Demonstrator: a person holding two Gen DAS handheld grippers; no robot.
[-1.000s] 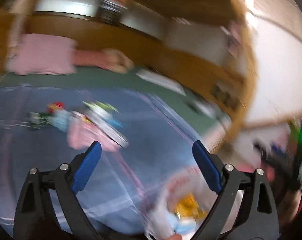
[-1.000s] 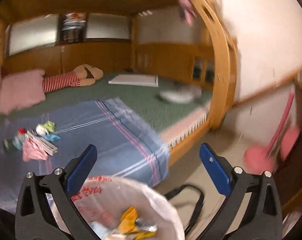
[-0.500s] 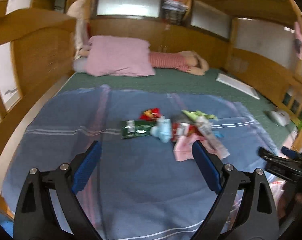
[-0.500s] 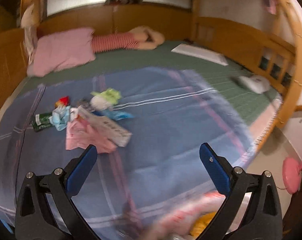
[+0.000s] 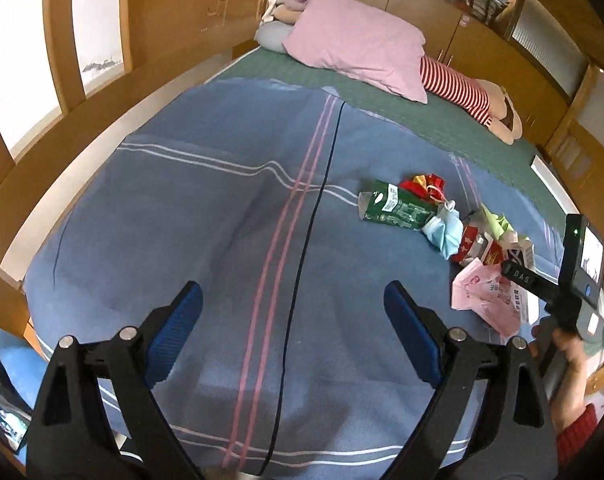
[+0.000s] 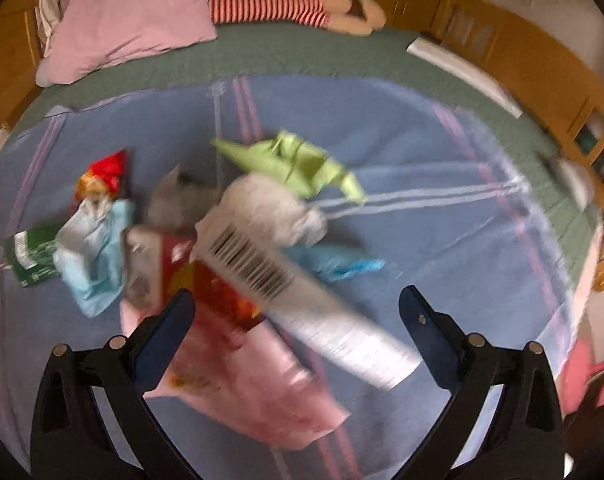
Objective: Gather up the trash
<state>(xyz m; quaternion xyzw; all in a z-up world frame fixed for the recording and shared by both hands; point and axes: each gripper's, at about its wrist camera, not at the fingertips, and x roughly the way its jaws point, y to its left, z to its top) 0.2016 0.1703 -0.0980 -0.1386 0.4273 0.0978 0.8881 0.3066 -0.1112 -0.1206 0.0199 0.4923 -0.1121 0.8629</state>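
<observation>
A pile of trash lies on the blue blanket (image 5: 221, 240): a green carton (image 5: 398, 210), a red wrapper (image 5: 424, 185), a light blue mask (image 5: 446, 232), a pink bag (image 5: 486, 300). The right wrist view shows the pile close up: a white barcoded box (image 6: 302, 296), the pink bag (image 6: 253, 384), a lime green wrapper (image 6: 297, 164), the blue mask (image 6: 93, 256). My right gripper (image 6: 297, 320) is open just above the box and pink bag. My left gripper (image 5: 293, 336) is open and empty over bare blanket, left of the pile.
A pink pillow (image 5: 354, 40) and a striped plush toy (image 5: 466, 92) lie at the bed's head. Wooden bed rails (image 5: 81, 92) run along both sides. A white flat object (image 6: 462, 72) lies on the green sheet at right.
Both grippers have swung from the trash bag at the bedside toward the bed. The right gripper has closed in on the trash pile. The bag has left view.
</observation>
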